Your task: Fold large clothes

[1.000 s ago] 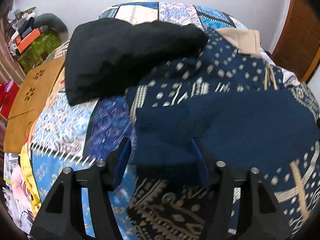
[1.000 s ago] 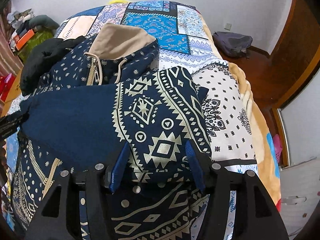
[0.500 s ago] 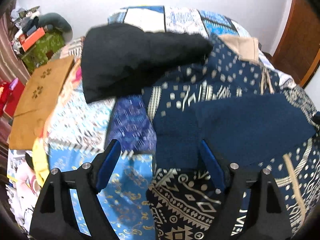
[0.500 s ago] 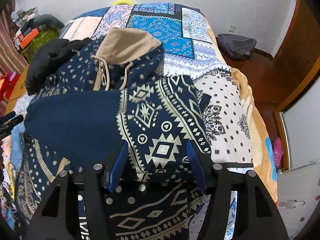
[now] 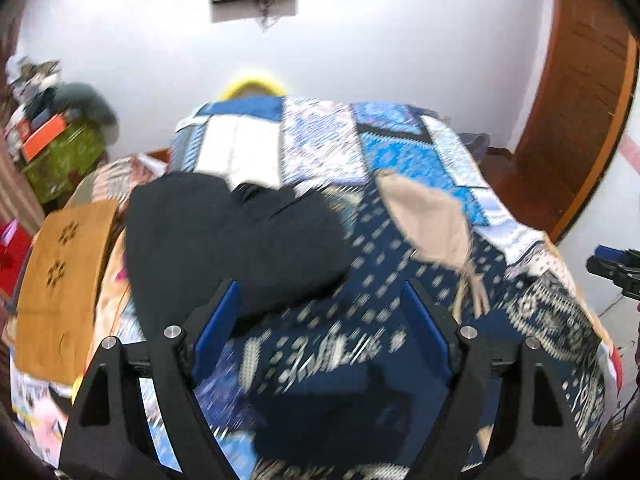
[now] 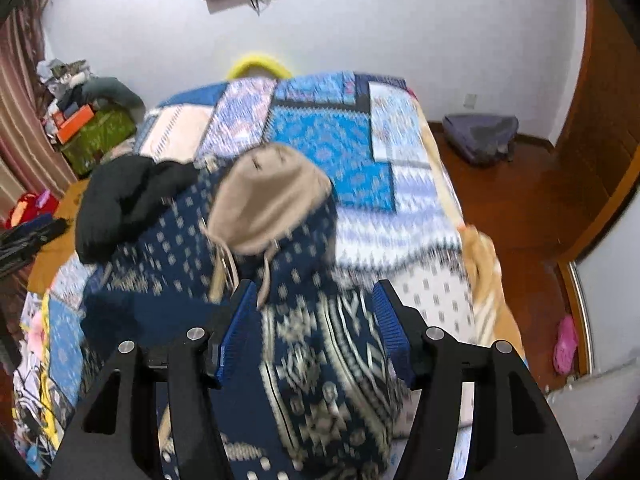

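Note:
A navy hoodie (image 5: 360, 344) with cream patterns and a beige-lined hood (image 5: 428, 220) lies spread on the patchwork quilt (image 5: 320, 140). My left gripper (image 5: 319, 286) hovers above the hoodie's left part, open wide and holding nothing. My right gripper (image 6: 316, 284) hangs open over the patterned right part of the hoodie (image 6: 320, 360), its pads clear of the cloth below. The hood (image 6: 268, 196) lies beyond it. Each gripper shows at the edge of the other's view: the right gripper (image 5: 616, 268) and the left gripper (image 6: 32, 236). Both views are blurred.
A black garment (image 5: 224, 232) lies on the bed just left of the hoodie. Left of the bed are an orange-brown wooden board (image 5: 60, 280) and a green box (image 5: 60, 152) with clutter on it. A grey bag (image 6: 480, 136) sits on the wooden floor at the right.
Both grippers have risen and tipped up, so more of the wall shows. The left jaws have widened and let go of the navy fold, which now lies on the hoodie.

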